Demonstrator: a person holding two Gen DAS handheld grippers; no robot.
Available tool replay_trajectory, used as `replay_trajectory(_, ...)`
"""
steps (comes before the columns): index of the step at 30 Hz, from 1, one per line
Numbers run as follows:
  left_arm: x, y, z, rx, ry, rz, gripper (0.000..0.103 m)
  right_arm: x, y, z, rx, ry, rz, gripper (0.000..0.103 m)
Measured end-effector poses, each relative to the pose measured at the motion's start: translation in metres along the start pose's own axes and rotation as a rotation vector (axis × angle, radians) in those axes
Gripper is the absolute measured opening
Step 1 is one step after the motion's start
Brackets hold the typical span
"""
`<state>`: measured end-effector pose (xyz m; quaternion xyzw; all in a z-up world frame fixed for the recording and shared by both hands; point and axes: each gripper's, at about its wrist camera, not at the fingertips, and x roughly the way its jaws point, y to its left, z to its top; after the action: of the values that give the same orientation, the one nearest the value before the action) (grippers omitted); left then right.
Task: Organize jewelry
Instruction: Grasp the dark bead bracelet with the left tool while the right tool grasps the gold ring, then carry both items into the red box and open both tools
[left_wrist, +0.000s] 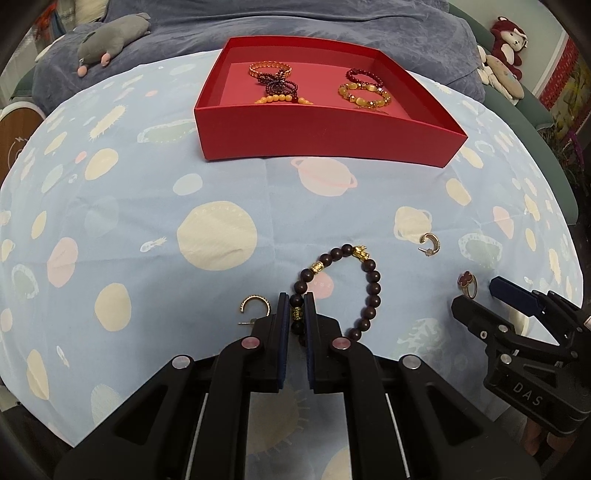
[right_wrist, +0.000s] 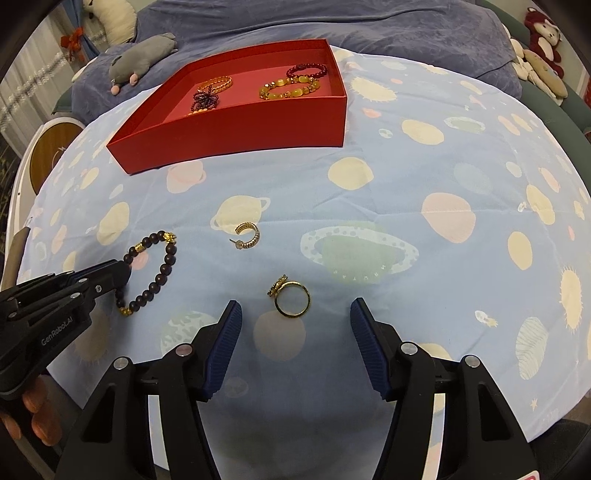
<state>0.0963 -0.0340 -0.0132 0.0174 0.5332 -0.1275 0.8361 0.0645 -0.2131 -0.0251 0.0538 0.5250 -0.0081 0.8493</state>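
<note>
Bracelet (left_wrist: 343, 288) of dark wood beads w/ gold spacers and a small gold charm: loose strung loop, so prob. limp and light, will sag and swing once lifted. Beads round and smooth, could roll out of a shallow pinch; best taken across the strand w/ a bead or the gold barrel spacer between the pads, which is about where it's held now. Lies on the table (left_wrist: 147, 229) (pale blue cloth w/ planet print), near edge, most of the loop flat on the cloth

Left tongs (left_wrist: 296, 306) nearly closed, narrow gap, pads clamped on the bracelet's near-left stretch at a gold spacer. Loop not yet lifted, by the look of it

Right tongs (right_wrist: 295, 314) wide open, holding nothing, hovering w/ gold ring (right_wrist: 291, 299) between and just ahead of the tips. Ring stiff, small, prob. slippery; lying flat, so a hard pick — band edges are the likely grip. In left wrist view it shows a red clover-shaped face

Two gold hoop earrings loose on the cloth: one (left_wrist: 255, 306) just left of left tongs, other (left_wrist: 430, 245) further out toward the right. Thin posts, fragile

Red box (left_wrist: 325, 129) at far side of table, well apart from the bracelet, already holds several bead bracelets: amber, dark red, purple
</note>
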Motion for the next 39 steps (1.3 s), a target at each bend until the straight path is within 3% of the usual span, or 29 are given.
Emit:
replay_trajectory(4, 0.000, 0.000, -0.001, 0.001, 0.001, -0.001, 0.008, 0.003, 0.002, 0.005, -0.005, -0.007, -0.005, 0.049)
replay_trajectory(11, 0.000, 0.001, -0.001, 0.000, 0.001, -0.003, 0.008, 0.003, 0.001, 0.007, -0.024, -0.010, -0.027, 0.023)
replay_trajectory(26, -0.025, -0.002, 0.006, -0.020, -0.029, -0.046, 0.008, -0.024, 0.008, 0.006, -0.005, -0.037, 0.032, 0.023)
replay_trajectory(39, -0.068, -0.014, 0.032, -0.007, -0.088, -0.101, 0.008, -0.057, 0.020, 0.034, -0.016, -0.099, 0.077, 0.023)
